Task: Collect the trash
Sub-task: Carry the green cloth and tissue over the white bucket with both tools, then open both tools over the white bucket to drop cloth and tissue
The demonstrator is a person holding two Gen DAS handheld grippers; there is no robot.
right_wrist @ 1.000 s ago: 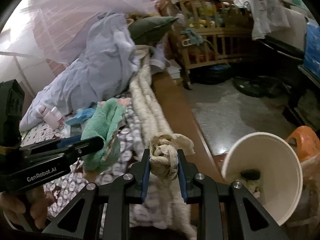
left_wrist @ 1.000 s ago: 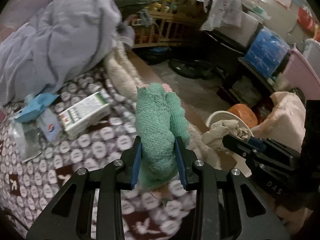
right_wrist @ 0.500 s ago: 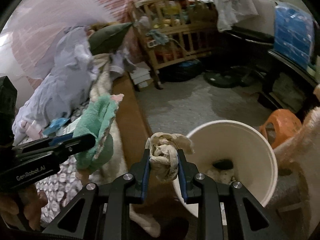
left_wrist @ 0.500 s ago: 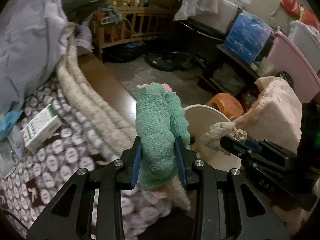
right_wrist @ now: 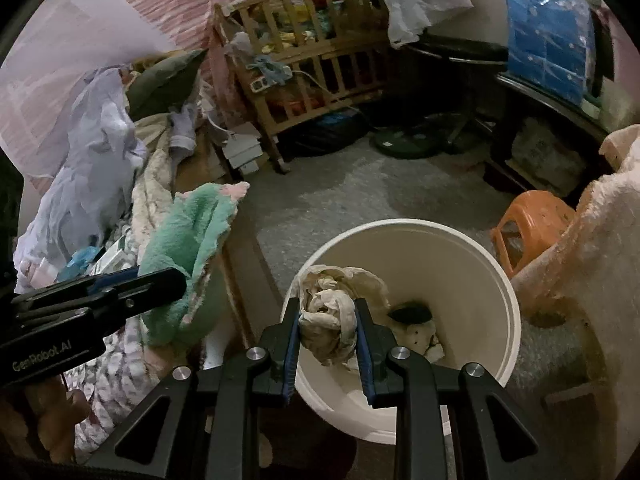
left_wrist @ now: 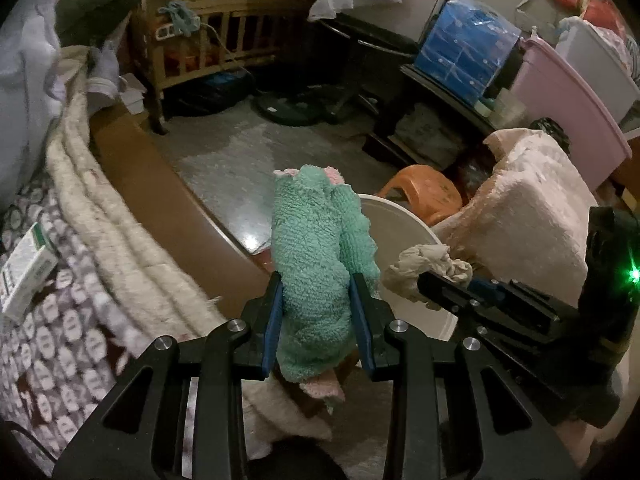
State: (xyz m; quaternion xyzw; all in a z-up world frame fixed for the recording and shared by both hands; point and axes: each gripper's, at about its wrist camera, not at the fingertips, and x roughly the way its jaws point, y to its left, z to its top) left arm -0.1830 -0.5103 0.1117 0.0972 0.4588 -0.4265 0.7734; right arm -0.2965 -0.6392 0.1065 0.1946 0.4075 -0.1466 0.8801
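Right wrist view showed a cluttered bedroom: bedding at left, a grey floor (right_wrist: pixel 340 200), one wooden crib (right_wrist: pixel 312 60) behind. The left gripper (right_wrist: pixel 176 280), marked "GenRobot.AI", clamped one green towel (right_wrist: pixel 188 248). The right gripper (right_wrist: pixel 327 340) pinched one crumpled tissue (right_wrist: pixel 328 320) above one white bucket (right_wrist: pixel 480 280); one orange stool (right_wrist: pixel 532 224) stood rightward.

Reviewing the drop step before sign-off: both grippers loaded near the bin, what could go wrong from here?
1. The right gripper holds the tissue wad over the bin's near rim; released early, it may land outside.
2. The left gripper grips a green cloth that looks like laundry, not trash, and could get binned.
3. The grippers sit close together and may collide over the bin.
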